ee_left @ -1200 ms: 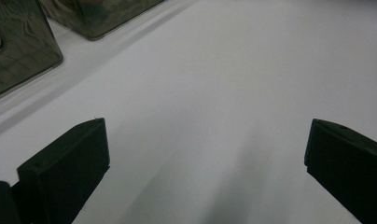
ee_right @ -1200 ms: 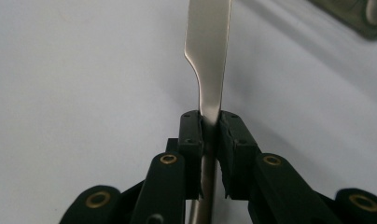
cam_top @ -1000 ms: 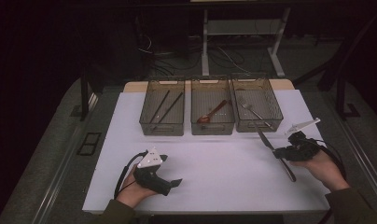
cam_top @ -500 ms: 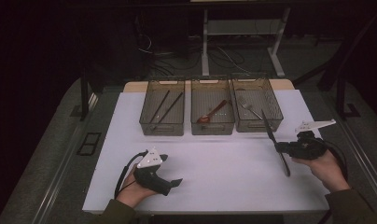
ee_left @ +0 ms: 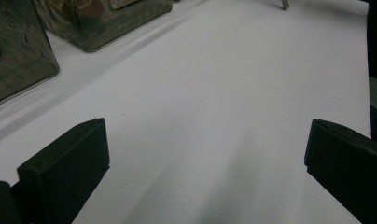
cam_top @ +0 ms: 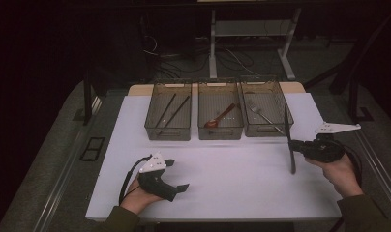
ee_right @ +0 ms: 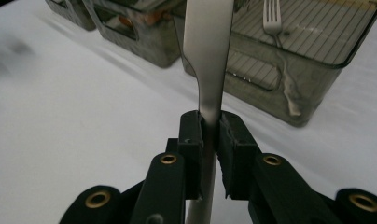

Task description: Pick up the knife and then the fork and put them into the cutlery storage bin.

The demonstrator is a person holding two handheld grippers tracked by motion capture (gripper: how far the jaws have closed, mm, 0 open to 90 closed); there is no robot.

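Right gripper view puts the knife (ee_right: 209, 56) dead centre, its handle clamped between the pads of the right claw (ee_right: 210, 130) and its blade rising in front of the fork bin (ee_right: 312, 79). From the high view the knife (cam_top: 289, 140) stands nearly upright above the white counter (cam_top: 232, 169), just in front of that right-hand bin (cam_top: 266, 108), beside the spoon bin (cam_top: 220, 110) and the chopstick bin (cam_top: 169, 111). Well apart, the left claw (ee_left: 200, 154) rests low over the bare counter, jaws wide apart with nothing between them.
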